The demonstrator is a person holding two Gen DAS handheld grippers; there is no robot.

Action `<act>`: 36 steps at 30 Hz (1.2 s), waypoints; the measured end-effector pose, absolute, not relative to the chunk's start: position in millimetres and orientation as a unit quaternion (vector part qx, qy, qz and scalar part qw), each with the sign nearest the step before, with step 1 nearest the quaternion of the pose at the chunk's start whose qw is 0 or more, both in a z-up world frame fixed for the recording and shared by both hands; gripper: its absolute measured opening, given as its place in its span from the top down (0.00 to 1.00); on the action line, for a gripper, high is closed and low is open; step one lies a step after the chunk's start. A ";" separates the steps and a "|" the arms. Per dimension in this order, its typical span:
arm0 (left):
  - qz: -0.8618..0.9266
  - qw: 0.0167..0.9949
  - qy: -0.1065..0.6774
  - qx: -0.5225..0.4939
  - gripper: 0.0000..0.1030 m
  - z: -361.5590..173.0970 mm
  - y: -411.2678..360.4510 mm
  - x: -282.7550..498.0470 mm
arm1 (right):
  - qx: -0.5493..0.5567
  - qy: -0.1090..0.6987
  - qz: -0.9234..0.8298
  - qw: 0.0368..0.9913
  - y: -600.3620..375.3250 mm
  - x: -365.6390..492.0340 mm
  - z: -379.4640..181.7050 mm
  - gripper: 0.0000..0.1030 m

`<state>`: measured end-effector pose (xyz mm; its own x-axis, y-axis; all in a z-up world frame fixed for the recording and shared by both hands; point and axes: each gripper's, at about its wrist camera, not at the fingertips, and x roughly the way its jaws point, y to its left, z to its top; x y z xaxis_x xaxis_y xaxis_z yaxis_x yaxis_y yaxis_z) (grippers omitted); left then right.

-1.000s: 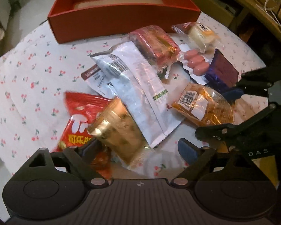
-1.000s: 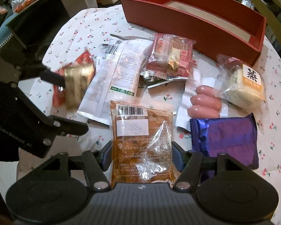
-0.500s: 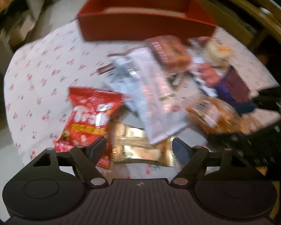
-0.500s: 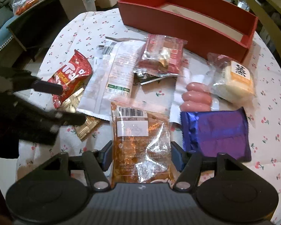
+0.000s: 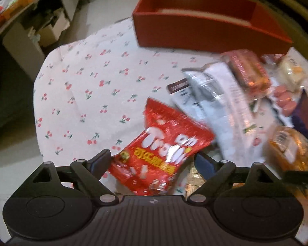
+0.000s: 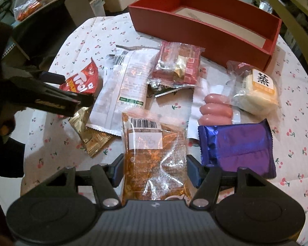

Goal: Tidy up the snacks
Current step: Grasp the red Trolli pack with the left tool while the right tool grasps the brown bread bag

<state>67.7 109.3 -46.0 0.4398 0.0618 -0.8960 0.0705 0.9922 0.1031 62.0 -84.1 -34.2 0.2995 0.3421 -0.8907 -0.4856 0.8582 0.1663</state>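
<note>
A pile of snacks lies on the cherry-print tablecloth. My left gripper is open, its jaws on either side of a red snack bag; it also shows in the right wrist view. A gold packet lies beside the bag. My right gripper is open around an orange clear-wrapped packet without squeezing it. The empty red box stands at the back; it also shows in the left wrist view.
Other snacks: a long white pouch, a pink packet, sausages, a white steamed cake, a purple packet. Shelves and boxes stand beyond the table's left edge.
My left gripper let go of the gold packet, which now lies on the table, and swung left over the red snack bag. The right gripper has stayed around the orange packet.
</note>
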 end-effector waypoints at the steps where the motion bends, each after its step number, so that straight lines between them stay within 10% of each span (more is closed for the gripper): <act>1: -0.007 0.846 0.529 0.060 0.12 -45.1 110.6 68.3 | -0.068 0.535 0.258 0.802 -83.4 62.5 -35.5 0.31; 14: -0.080 0.820 0.541 0.166 0.01 -53.7 99.5 97.9 | -0.053 0.546 0.258 0.795 -83.8 68.5 -38.2 0.30; 22: -0.074 0.817 0.568 0.071 0.34 -51.8 122.8 90.4 | -0.050 0.547 0.259 0.795 -83.9 71.1 -36.9 0.31; 30: -0.044 0.825 0.560 0.056 0.27 -52.5 114.5 74.2 | -0.055 0.545 0.256 0.796 -83.6 69.0 -38.6 0.30; 36: -0.026 0.830 0.554 0.049 0.42 -44.3 98.6 62.5 | -0.077 0.535 0.253 0.802 -76.6 68.5 -45.8 0.30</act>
<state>62.5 98.6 -44.3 0.3839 0.0123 -0.9233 0.0974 0.9938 0.0538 68.5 -76.6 -45.8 0.2988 0.3239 -0.8977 -0.4887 0.8599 0.1476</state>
